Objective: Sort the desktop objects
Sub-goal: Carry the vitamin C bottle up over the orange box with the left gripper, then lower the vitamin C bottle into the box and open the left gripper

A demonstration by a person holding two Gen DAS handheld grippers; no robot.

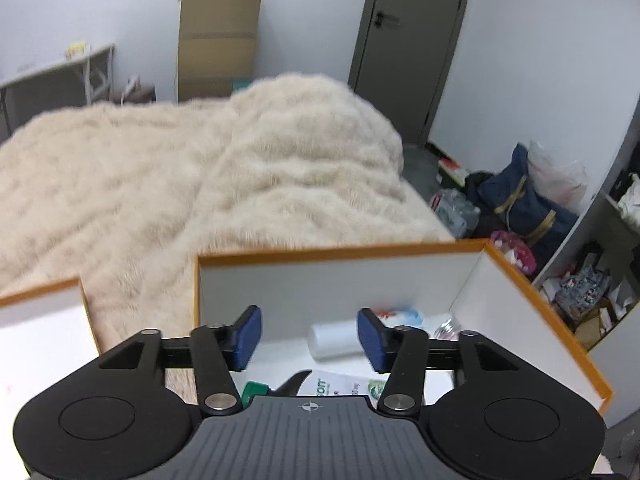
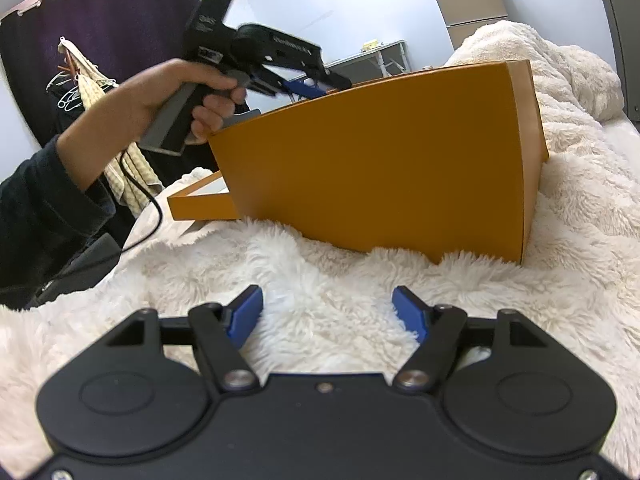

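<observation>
My left gripper (image 1: 310, 338) is open and empty, held above the open orange box (image 1: 340, 254) with white inner walls. Inside the box lie a white bottle (image 1: 334, 340), a white and green packet (image 1: 340, 388), a green and black tool (image 1: 276, 388) and a clear item (image 1: 446, 326). In the right wrist view the orange box (image 2: 380, 160) stands on the fluffy cream blanket (image 2: 320, 280), and the left gripper (image 2: 280, 56) in a hand hovers over its far rim. My right gripper (image 2: 327, 312) is open and empty, low over the blanket in front of the box.
The box lid (image 2: 200, 200) lies on the blanket to the left of the box; it also shows in the left wrist view (image 1: 40, 320). A cable (image 2: 148, 208) hangs from the left gripper. Bags and clutter (image 1: 520, 200) fill the floor beside the bed.
</observation>
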